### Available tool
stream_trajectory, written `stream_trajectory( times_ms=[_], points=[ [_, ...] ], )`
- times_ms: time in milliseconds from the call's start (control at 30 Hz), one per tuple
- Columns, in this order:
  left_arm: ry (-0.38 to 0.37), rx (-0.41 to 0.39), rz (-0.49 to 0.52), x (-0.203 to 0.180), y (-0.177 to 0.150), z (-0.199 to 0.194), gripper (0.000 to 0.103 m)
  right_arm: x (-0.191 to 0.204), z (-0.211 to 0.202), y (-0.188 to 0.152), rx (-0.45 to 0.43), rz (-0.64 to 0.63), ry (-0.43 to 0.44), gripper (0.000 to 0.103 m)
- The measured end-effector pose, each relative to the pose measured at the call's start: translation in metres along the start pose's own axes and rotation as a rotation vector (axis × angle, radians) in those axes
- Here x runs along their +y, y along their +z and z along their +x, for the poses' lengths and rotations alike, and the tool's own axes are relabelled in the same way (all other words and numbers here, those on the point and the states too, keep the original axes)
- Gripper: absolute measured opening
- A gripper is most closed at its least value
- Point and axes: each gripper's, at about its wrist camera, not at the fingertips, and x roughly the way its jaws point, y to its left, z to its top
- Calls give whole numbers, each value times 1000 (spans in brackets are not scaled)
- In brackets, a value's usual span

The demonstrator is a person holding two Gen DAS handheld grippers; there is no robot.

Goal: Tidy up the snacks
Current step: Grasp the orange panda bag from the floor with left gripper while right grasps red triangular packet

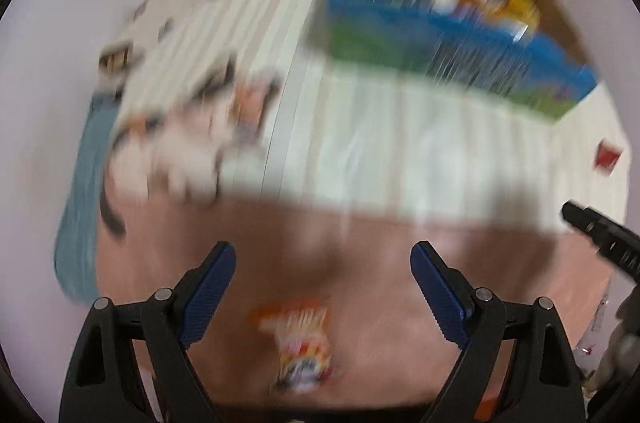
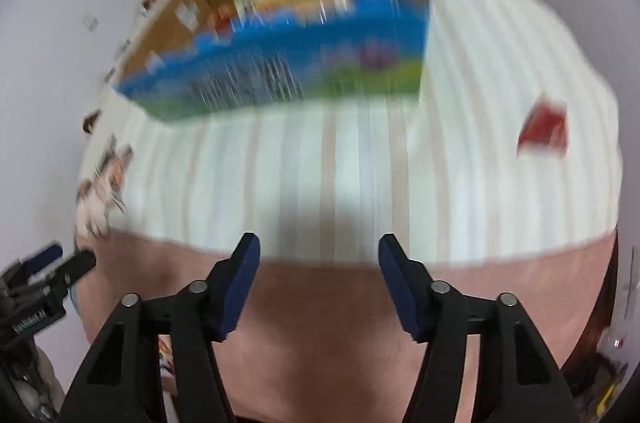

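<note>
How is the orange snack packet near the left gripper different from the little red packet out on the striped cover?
The orange snack packet lies on the pink sheet, close below the open left gripper; the red packet lies farther off on the white striped cover. The orange snack packet carries a multicoloured print, while the red packet looks plain red. Both lie loose outside the cardboard box, in no gripper.

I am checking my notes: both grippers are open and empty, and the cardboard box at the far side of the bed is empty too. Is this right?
Not quite. The cardboard box is not empty: the right wrist view shows blurred yellow and orange snack packs inside it. The rest holds: the left gripper and right gripper are both open and empty.
</note>
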Motion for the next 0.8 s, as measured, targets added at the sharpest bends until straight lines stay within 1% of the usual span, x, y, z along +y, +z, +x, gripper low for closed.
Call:
stream_trajectory(
  times_ms=[33,167,333,400,433,467,500,533,567,633,733,800],
  points=[
    [12,42,-6,4,-12,12,90,-2,9,-8,23,9,4,63],
    [4,190,-39,15,-50,54,90,-7,31,-31,79,42,23,63],
    [-22,321,-116,30,-73,96,90,0,38,-43,97,32,29,63],
    [-46,349,-137,33,-75,109,90,2,39,-44,98,28,28,63],
    [-60,357,-144,33,-76,116,90,3,39,-44,100,28,30,63],
    [-68,348,-149,33,-75,117,86,3,39,-44,103,28,31,63],
    [-75,320,-154,32,-73,116,81,5,39,-44,104,30,31,63],
    [-66,306,-143,30,-70,115,65,5,40,-43,102,32,32,63],
    [-63,296,-121,24,-66,112,51,6,40,-43,100,33,31,63],
    [-78,277,-93,12,-58,107,50,2,37,-40,90,45,32,63],
    [-89,227,-48,-9,-42,94,49,-11,26,-34,61,80,39,63],
    [-117,203,-30,-26,-27,85,48,-22,16,-26,35,104,39,63]
  ],
)
